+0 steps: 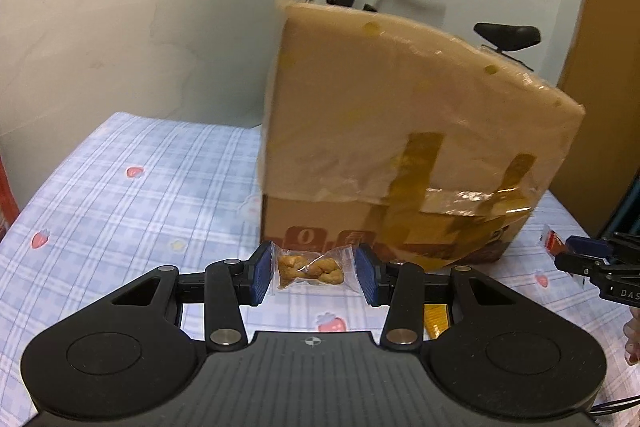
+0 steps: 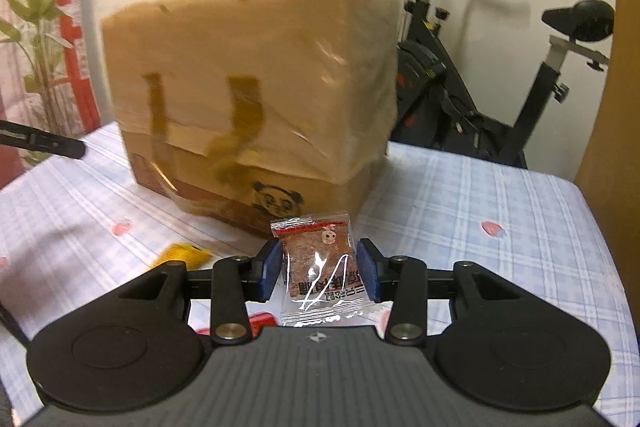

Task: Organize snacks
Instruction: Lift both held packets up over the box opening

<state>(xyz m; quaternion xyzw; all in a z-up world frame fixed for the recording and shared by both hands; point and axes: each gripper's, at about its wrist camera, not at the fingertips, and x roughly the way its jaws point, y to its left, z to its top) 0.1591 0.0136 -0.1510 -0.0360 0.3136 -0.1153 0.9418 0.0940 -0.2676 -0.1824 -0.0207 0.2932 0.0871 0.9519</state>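
- Left wrist view: jaws of the left gripper (image 1: 314,273) are clamping a clear snack packet (image 1: 311,271) of golden-brown pieces, the blue pads pressing its two crimped ends, so its long axis is running straight across from pad to pad.
- The packet is hanging clear of the checked strawberry tablecloth (image 1: 120,195), with the taped cardboard box (image 1: 400,131) standing just beyond the fingertips, slightly to the right.
- The box is towering over the jaws here and its top is showing no opening, so I judge the coming move is turning on getting up and over that near wall.
- A red label low on the box is showing what looks like a "0"; the rest is too blurred to read. A yellow wrapper (image 1: 436,319) is lying near, just under the right finger.
- At the right edge, the right gripper (image 1: 560,251) is carrying a red-printed packet, about level with the left one.
- Right wrist view: the right gripper's jaws are closed on a brown snack sachet (image 2: 320,263), standing upright with its long axis pointing away, far end toward the box.
- Its printed characters are appearing upside down and unreadable; a small cartoon face is showing near the top, and a panda drawing (image 2: 276,201) is sitting on the box directly ahead.
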